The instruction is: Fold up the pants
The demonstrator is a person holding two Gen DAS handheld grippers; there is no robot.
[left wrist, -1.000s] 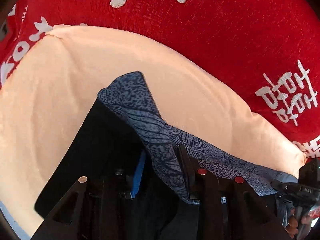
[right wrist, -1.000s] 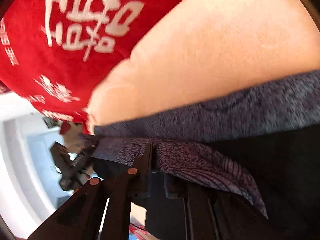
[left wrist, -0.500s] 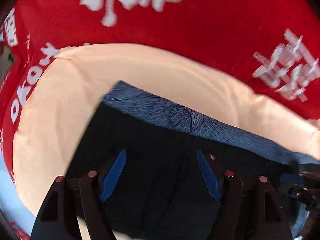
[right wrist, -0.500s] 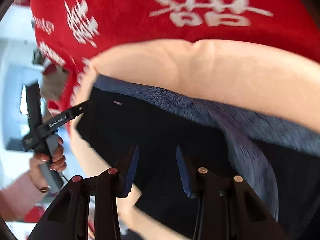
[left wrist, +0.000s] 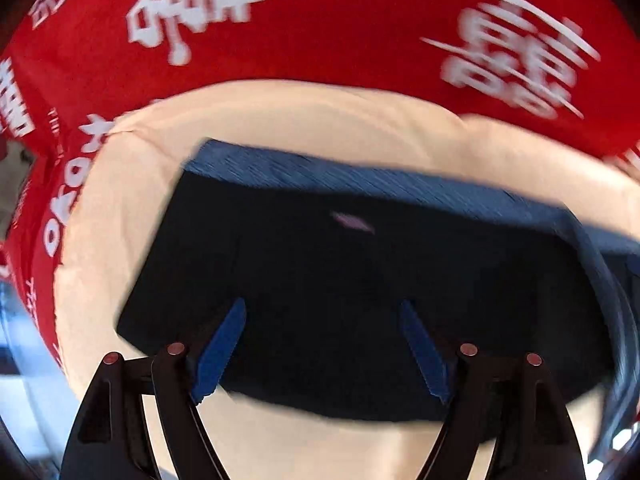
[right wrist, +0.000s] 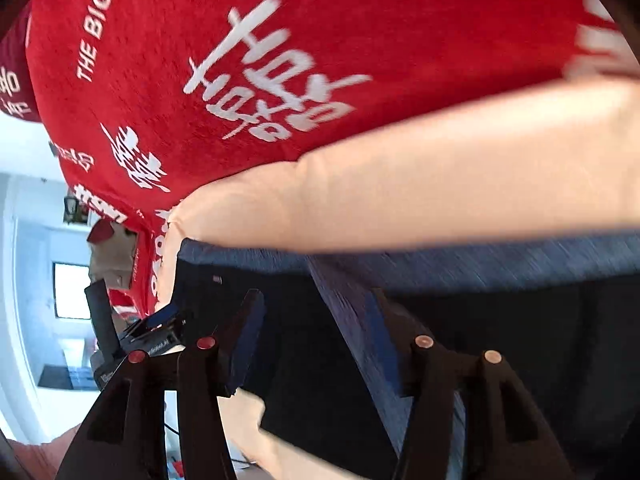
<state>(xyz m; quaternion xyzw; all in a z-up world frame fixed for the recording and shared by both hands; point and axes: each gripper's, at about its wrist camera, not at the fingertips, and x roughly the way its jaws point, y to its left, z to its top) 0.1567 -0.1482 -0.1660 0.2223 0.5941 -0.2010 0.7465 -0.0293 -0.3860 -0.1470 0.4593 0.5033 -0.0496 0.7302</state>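
Dark navy pants (left wrist: 360, 280) are lying folded into a blocky rectangle on a peach cushion (left wrist: 280, 136), and you are looking almost straight down on them through the left camera. A band of lighter blue patterned fabric (left wrist: 320, 172) is running along the fold's far edge, from about ten o'clock to three o'clock in that view. Behind the cushion, toward twelve o'clock, a red blanket (left wrist: 340, 32) with white lettering is filling the background.

Your left gripper (left wrist: 320, 344) is hovering over the near half of the pants. Its blue-padded fingers (left wrist: 220, 348) are spread wide, having just been opening, and nothing is sitting between them; the pads are not pressing on the cloth.

Through the right camera, the same pants (right wrist: 500, 340) are stretching from the centre toward four o'clock, with the peach cushion (right wrist: 440, 184) above them and the red blanket (right wrist: 360, 40) at twelve o'clock. Your right gripper (right wrist: 316, 340) is also standing parted, its jaws having just been opening. A strip of the blue patterned fabric (right wrist: 352, 320) is showing in the gap, but the fingers (right wrist: 248, 332) are not pinching it. Your left gripper (right wrist: 160, 320) is showing at nine o'clock, blurred.
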